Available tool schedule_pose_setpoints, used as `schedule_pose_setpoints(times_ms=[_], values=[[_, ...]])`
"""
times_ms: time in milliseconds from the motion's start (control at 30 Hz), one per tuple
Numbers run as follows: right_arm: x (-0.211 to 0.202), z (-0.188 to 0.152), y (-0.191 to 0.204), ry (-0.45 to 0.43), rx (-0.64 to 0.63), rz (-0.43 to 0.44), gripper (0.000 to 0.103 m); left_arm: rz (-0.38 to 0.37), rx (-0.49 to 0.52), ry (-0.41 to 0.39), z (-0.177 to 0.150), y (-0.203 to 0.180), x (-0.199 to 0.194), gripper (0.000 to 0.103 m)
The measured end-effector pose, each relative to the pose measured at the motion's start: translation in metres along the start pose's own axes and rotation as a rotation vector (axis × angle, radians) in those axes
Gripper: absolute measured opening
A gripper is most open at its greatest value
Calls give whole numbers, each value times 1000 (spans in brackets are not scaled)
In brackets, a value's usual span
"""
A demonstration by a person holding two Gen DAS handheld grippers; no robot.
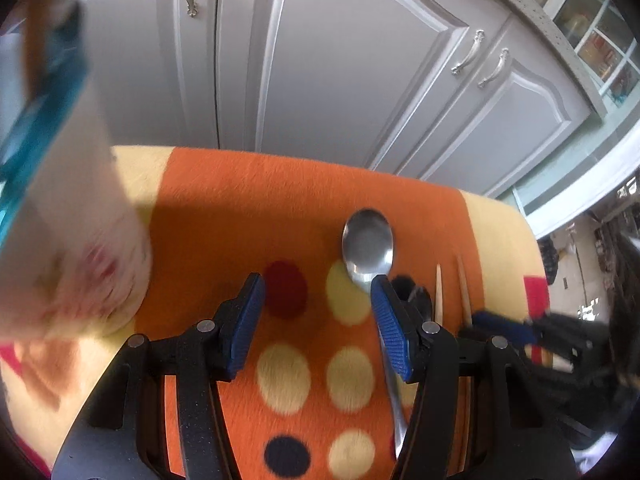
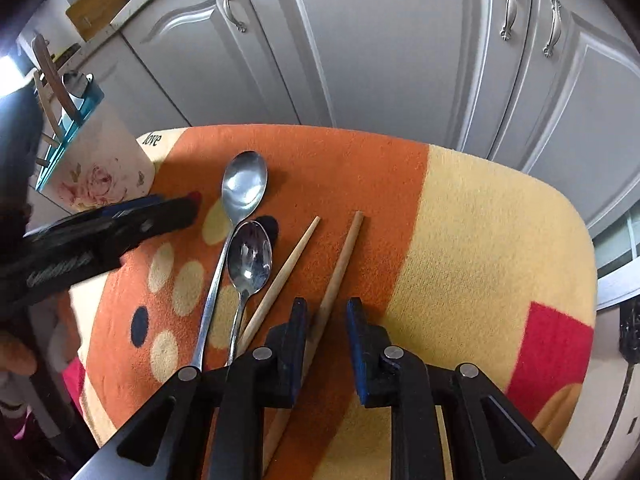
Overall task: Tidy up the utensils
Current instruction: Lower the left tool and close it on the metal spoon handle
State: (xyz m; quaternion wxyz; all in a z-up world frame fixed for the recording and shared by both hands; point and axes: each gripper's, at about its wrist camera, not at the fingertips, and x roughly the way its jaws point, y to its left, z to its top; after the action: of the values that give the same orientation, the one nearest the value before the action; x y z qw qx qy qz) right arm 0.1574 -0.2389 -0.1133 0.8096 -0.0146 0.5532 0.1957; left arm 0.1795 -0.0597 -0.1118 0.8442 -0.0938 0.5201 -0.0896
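While both grippers hang over the orange spotted blanket [image 2: 360, 168], nothing is actually grabbed. The left gripper [image 1: 318, 316] has its blue pads spread wide, sitting just left of the big spoon [image 2: 240, 196]. The right gripper [image 2: 326, 320] is open too, jaws straddling the right chopstick [image 2: 344, 256] without pinching it. So 2 spoons and 2 chopsticks lie side by side on the blanket: big spoon, small spoon [image 2: 250, 258], left chopstick [image 2: 290, 264], then the right one. The floral utensil holder [image 2: 96, 168] with the teal rim stands at the blanket's far left corner, some utensils poking out of it. Grey cabinet doors [image 2: 380, 48] are behind.
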Motion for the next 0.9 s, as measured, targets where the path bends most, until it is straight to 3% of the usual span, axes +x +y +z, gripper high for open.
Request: schedule_pose_setpoints(times_ms=[100,400,500,533,567,700,900], values=[[-2,0,2,6,-25,20,32,-8,-10,1,9,-1,12,55],[5,5,7,-16,-48,6,32,-22,34,-4,25,-10,27,54],[5,6,9,-22,-63,-11,32,-17,71,-1,27,-16,31,30],[4,7,11,-24,-74,-16,32,-28,78,5,27,-17,31,17],[3,7,12,-26,-86,-22,30,-36,83,12,27,-18,32,13],[5,8,8,-34,-87,-33,12,-40,105,17,24,-20,28,7],[-6,4,1,-31,-60,17,9,-56,106,7,8,-14,-7,0]])
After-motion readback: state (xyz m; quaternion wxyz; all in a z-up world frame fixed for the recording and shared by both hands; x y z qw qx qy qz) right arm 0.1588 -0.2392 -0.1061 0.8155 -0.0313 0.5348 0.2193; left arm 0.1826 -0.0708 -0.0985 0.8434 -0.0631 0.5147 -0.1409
